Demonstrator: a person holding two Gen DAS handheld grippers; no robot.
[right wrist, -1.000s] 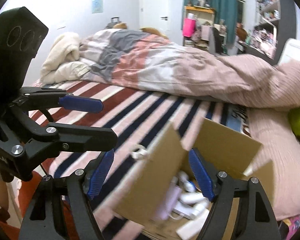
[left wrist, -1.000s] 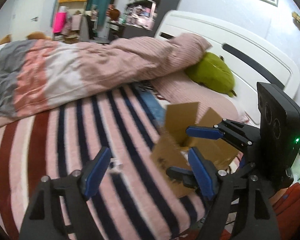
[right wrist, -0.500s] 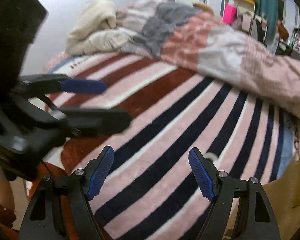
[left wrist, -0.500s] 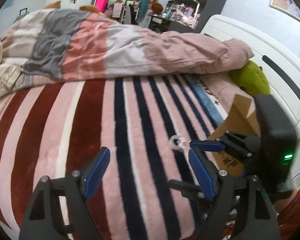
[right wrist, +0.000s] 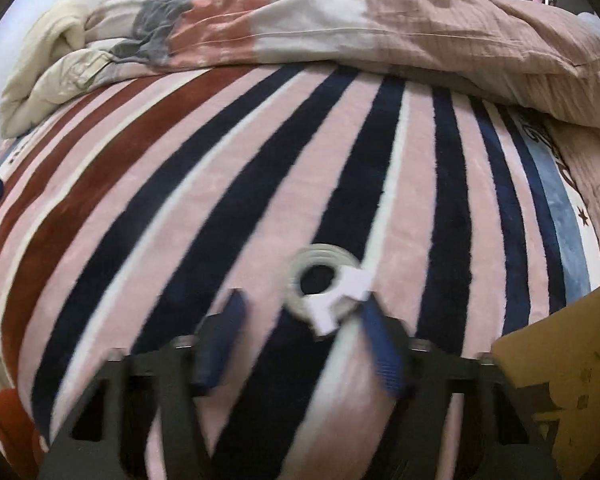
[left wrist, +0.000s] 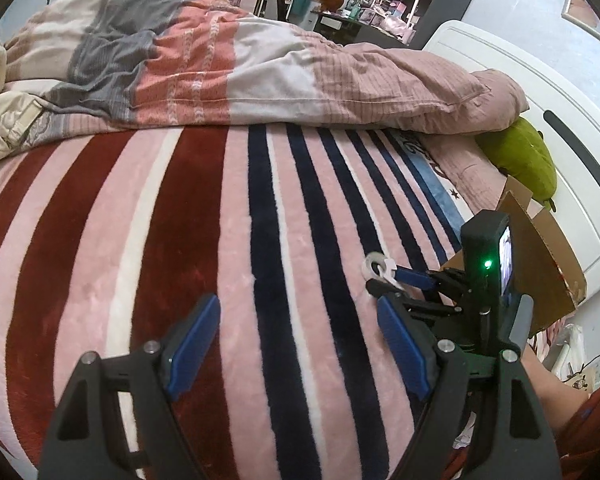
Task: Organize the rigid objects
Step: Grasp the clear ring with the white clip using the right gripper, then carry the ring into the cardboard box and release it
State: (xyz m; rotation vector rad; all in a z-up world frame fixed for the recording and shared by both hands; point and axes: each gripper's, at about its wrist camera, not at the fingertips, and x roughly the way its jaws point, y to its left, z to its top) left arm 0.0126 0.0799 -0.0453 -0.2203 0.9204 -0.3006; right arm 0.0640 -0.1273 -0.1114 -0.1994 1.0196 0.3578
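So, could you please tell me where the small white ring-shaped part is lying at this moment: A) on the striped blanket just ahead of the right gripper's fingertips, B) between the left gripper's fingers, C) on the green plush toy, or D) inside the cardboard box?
A: the white ring-shaped part rests on the striped blanket, just beyond the right gripper, outside the cardboard box.

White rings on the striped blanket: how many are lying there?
1. The white ring lies on the striped blanket, just ahead of the right gripper, left of the cardboard box. Others may be hidden.
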